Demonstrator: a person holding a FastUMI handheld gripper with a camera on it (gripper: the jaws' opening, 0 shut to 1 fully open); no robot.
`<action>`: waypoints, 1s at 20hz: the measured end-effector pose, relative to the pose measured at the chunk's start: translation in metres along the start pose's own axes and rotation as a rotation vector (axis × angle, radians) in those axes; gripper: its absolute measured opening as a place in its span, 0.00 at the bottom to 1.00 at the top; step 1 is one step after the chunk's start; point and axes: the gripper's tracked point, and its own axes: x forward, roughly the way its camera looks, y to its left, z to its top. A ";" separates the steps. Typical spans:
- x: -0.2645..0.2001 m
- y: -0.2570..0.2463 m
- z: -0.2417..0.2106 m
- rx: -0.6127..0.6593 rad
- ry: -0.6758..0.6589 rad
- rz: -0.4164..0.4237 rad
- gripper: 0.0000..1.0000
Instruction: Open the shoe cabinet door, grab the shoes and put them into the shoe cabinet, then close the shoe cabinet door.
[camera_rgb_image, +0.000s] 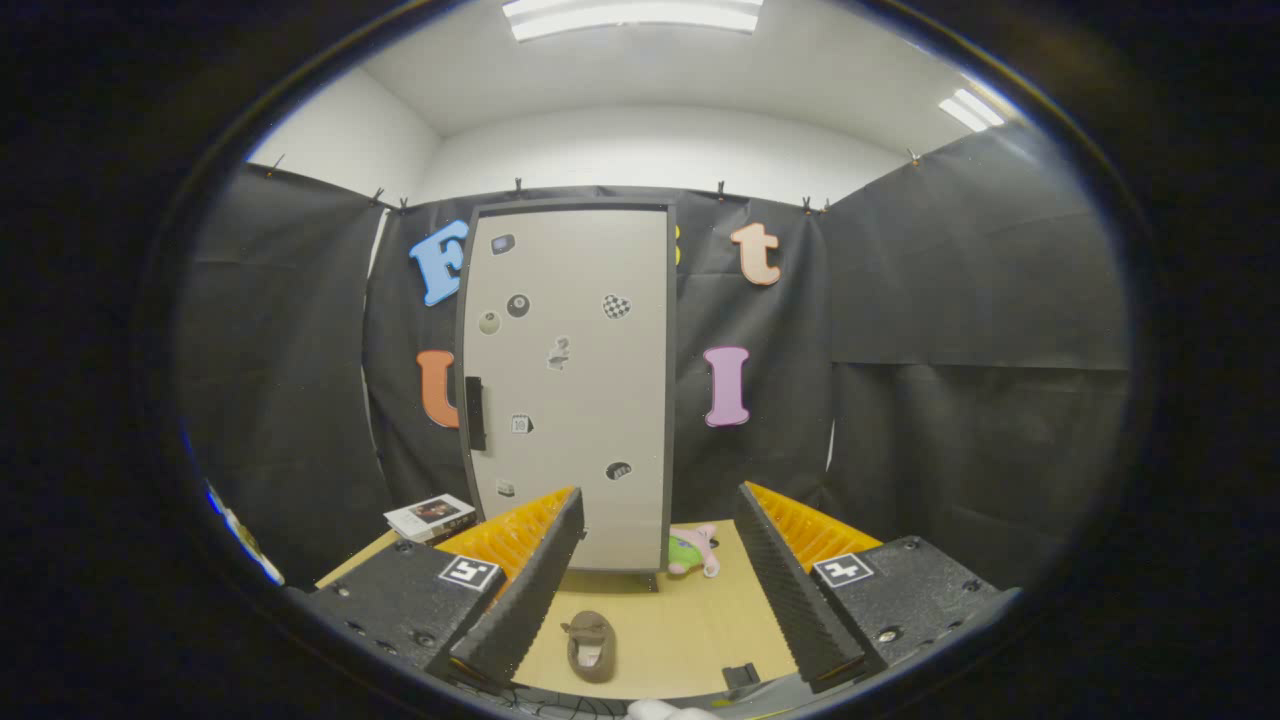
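gripper (660, 590) fingers spread wide, empty. small brown slipper-style shoe (591, 646) lies between them on the tan tabletop (690, 620). beyond, tall grey shoe cabinet door (570, 390) stands closed. opening step pending: next move likely reaches the black handle (475, 413).

A: What stands at the centre of the frame?
B: The shoe cabinet (570, 385), upright, pale door (580, 400) closed, dark handle (475, 413) at its left edge.
A: And at lower centre?
B: One brown shoe (591, 646), flat on the table.
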 end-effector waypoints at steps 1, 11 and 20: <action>0.000 0.002 -0.001 -0.001 0.005 -0.001 0.99; 0.066 0.063 -0.014 0.016 0.057 0.033 0.99; 0.207 0.211 -0.023 0.011 0.081 0.237 0.99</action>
